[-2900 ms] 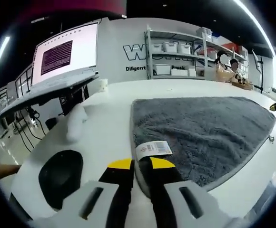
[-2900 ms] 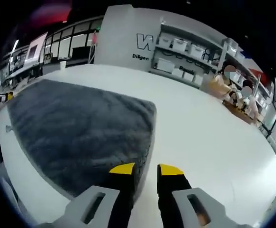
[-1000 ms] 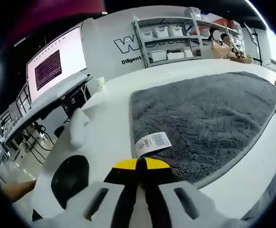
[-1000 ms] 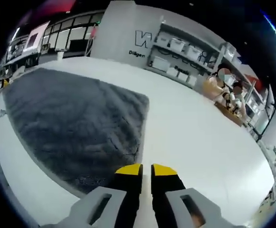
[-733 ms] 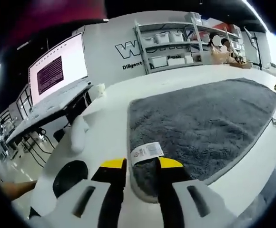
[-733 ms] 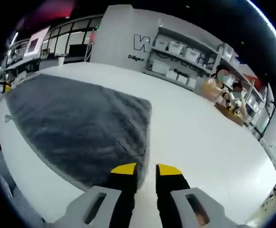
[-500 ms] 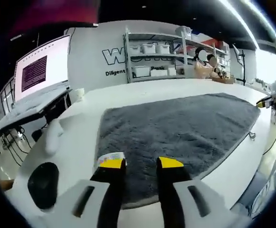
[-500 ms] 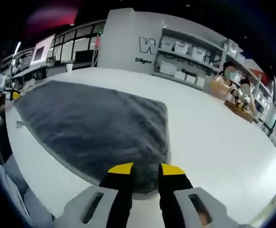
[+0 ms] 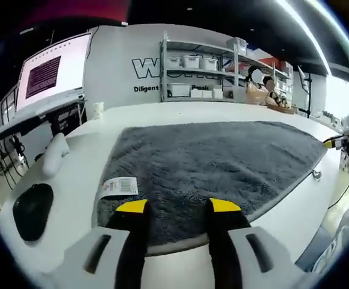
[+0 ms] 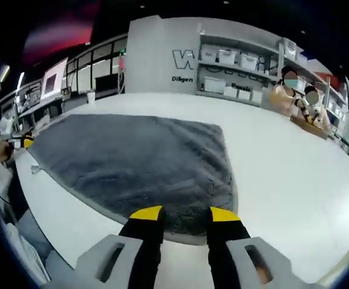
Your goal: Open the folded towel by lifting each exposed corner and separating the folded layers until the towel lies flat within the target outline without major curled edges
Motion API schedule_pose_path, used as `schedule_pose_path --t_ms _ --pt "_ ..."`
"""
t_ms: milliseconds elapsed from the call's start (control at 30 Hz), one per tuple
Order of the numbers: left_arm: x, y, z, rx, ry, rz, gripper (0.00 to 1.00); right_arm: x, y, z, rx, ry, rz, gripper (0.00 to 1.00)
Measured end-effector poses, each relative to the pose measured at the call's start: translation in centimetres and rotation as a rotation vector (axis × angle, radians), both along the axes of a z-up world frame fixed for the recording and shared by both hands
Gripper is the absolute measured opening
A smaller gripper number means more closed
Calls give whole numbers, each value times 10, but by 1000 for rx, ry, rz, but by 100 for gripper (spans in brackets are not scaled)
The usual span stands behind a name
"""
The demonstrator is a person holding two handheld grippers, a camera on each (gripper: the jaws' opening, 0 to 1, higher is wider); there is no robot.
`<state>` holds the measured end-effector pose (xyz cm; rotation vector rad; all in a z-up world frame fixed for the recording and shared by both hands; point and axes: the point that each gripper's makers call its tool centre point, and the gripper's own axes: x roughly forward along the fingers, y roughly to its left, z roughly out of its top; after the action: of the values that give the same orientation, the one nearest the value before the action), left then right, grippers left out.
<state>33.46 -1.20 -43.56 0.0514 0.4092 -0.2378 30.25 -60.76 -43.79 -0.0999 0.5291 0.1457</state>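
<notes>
Lying spread flat on the white table [image 9: 180,111], the fluffy dark grey towel [image 9: 210,159] shows a single layer in both views, its near edge running along a thin grey outline marked on the table. In the left gripper view the left tool [image 9: 177,206], grey-bodied with black jaws and yellow tips, rises from the bottom with its jaws parted and nothing between them; the tips hang over the towel's near edge, close to its near-left corner, and whether they touch the pile cannot be told. A white barcode label [image 9: 118,186] lies at that corner, just left of the left jaw tip. In the right gripper view the right tool [image 10: 185,214] is likewise released, jaws apart and holding nothing, its yellow tips over the towel [image 10: 138,159] at its near edge beside the near-right corner. Both tools point forward and level across the towel from the table's near side. Further out, a black oval pad [image 9: 32,208] and a white oblong object [image 9: 53,155] sit on the table left of the towel, well apart from it. Beyond the table stand shelves with white bins [image 9: 192,75] and a lit screen [image 9: 51,72].
</notes>
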Motion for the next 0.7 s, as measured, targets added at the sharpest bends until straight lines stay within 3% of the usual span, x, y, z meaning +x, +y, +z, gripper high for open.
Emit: schedule_pose_path --t_ms 200,700 --pt "-2 0 -2 29 -14 1 37 -3 1 -4 16 5 -12 24" --pt "-2 5 -2 11 8 -15 37 -6 -2 -6 27 30 30 27"
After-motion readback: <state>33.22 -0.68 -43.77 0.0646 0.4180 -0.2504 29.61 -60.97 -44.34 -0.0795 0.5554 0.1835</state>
